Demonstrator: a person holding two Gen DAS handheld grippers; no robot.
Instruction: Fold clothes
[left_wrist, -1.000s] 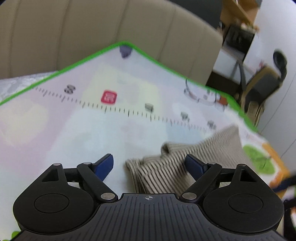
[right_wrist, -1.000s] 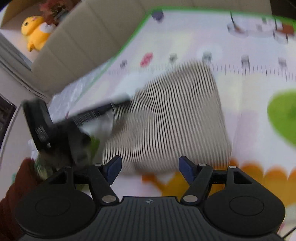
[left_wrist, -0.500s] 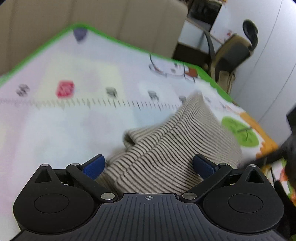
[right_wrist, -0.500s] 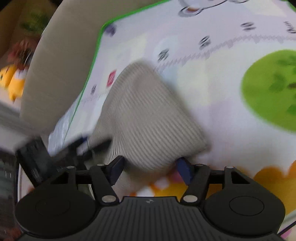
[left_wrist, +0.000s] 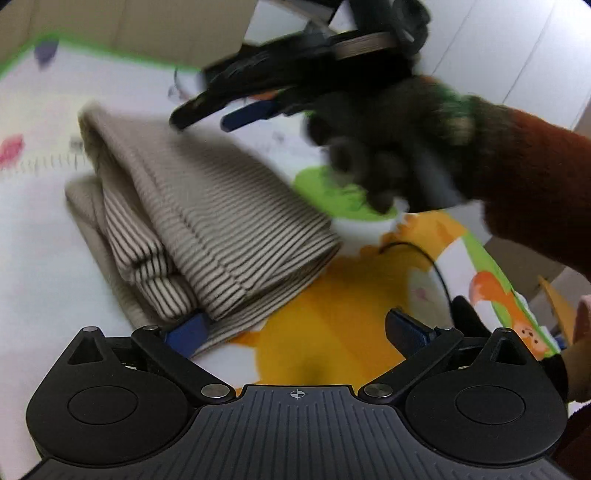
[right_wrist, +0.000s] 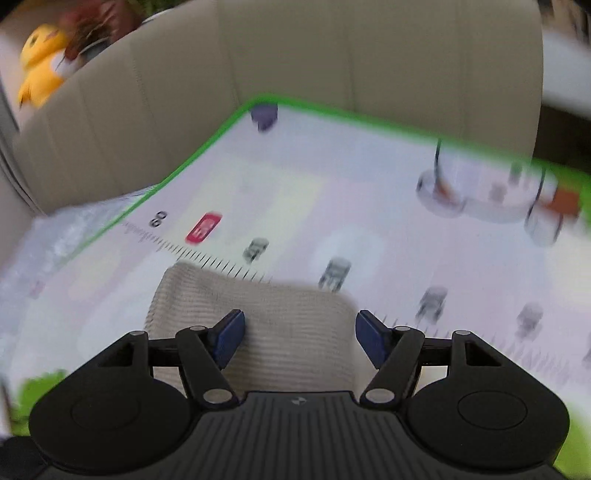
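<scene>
A folded beige striped garment (left_wrist: 207, 221) lies on the play mat (left_wrist: 332, 332), its layered edges facing the left wrist camera. My left gripper (left_wrist: 295, 328) stands wide open low over the mat, its left fingertip (left_wrist: 184, 330) at the garment's near corner and nothing between the jaws. Blurred above the garment's far side is my right gripper (left_wrist: 258, 107), held by a gloved hand (left_wrist: 388, 147) in a rust-brown sleeve. In the right wrist view the right gripper (right_wrist: 301, 334) hovers over the garment (right_wrist: 280, 317). Its jaws are opening, and the cloth lies below them, unpressed.
The mat (right_wrist: 369, 221) has a green border and ends against a beige sofa (right_wrist: 332, 55). A yellow plush toy (right_wrist: 37, 59) sits behind the sofa at the upper left. A thin black cable (left_wrist: 424, 254) curls on the mat right of the garment.
Both hands swung sideways with a roll. The left jaws spread wider and now sit at the garment's near corner. The right view turned from the garment's side toward the sofa.
</scene>
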